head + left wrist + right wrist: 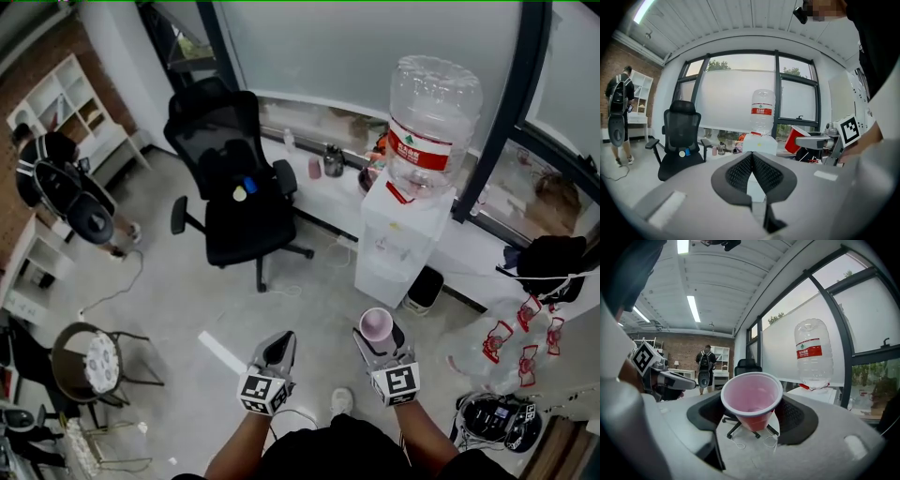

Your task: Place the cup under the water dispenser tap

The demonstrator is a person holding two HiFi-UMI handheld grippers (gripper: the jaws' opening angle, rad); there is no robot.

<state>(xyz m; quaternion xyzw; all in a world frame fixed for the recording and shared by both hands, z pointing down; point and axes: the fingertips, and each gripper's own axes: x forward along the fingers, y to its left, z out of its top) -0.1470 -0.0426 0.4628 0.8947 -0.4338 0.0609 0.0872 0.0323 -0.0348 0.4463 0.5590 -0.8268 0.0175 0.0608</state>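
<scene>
A red paper cup (376, 323) with a pale pink inside stands upright between the jaws of my right gripper (378, 337), which is shut on it. In the right gripper view the cup (751, 401) fills the middle, its mouth facing up and empty. The white water dispenser (401, 239), with a clear bottle (432, 117) on top, stands ahead of the cup and a short way off across the floor. The left gripper (279, 345) hangs beside the right one, shut and empty. In the left gripper view its jaws meet at a point (751, 155), with the dispenser (759, 143) straight ahead.
A black office chair (234, 178) stands left of the dispenser. A small dark bin (424, 289) sits at the dispenser's right foot. A person with a backpack (56, 178) stands at the far left by white shelves. A round stool (94, 361) is at lower left, and red-labelled bottles (525, 347) at right.
</scene>
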